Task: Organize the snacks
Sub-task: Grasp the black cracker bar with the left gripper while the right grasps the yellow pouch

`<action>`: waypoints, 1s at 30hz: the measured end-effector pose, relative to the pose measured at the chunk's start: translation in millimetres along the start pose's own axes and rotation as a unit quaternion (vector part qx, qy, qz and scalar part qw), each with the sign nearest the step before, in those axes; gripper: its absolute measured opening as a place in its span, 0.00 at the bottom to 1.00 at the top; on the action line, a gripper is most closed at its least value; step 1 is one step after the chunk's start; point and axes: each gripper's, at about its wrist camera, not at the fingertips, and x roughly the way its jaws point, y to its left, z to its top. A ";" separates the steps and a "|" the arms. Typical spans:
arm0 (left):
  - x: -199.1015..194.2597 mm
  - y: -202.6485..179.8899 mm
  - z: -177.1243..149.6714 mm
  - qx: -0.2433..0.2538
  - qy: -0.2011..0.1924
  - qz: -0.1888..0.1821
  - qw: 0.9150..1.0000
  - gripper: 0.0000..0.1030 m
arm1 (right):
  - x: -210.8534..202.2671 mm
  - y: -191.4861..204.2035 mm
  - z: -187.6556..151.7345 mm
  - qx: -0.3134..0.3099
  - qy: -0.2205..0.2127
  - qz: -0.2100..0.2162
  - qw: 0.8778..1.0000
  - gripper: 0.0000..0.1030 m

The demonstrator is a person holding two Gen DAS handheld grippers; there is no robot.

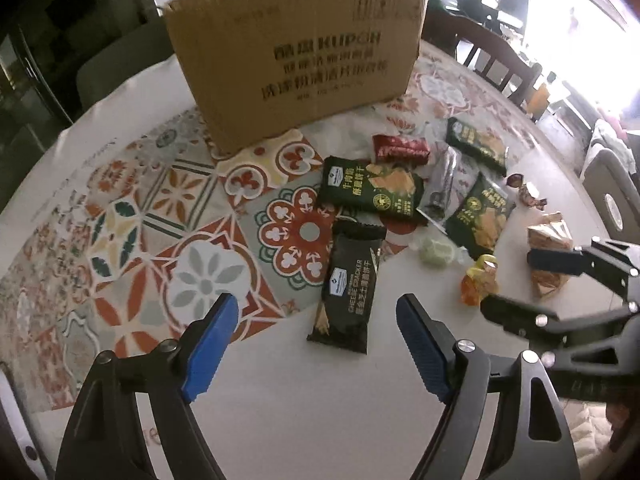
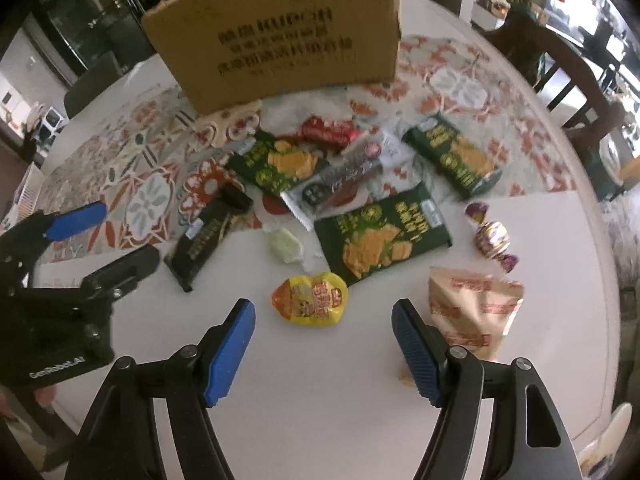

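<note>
While snacks (image 2: pixel 380 236) lie scattered, glossy, mostly green | left gripper (image 1: pixel 318 336) released | right gripper (image 2: pixel 324 340) released, empty

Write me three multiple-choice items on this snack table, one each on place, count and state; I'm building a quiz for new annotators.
1. Where does the cardboard box stand?
A. behind the snacks
B. at the near table edge
C. on a chair

2. How many dark green cracker packets lie on the table?
A. one
B. three
C. five

3. How is the right gripper?
A. shut on a packet
B. open, holding nothing
C. out of view

Answers: 1 A, the box sits beyond the pile; 2 B, three green packets show in both views; 3 B, its blue fingers are spread before the yellow packet.
</note>
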 end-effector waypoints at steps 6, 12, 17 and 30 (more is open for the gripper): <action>22.6 -5.1 6.2 0.017 0.018 -0.007 1.000 0.78 | 17.2 2.8 2.1 0.007 0.016 -0.002 1.000 0.69; 36.8 -3.4 6.4 0.011 0.032 -0.002 0.999 0.71 | 25.9 5.2 3.9 0.004 0.020 -0.009 1.000 0.64; 46.1 -2.8 3.4 0.001 0.043 -0.010 0.999 0.63 | 29.9 7.4 7.1 0.002 0.016 -0.013 1.000 0.59; 40.1 -16.7 -1.6 -0.011 0.032 -0.015 0.999 0.29 | 26.1 0.7 5.5 0.003 0.003 0.007 1.000 0.41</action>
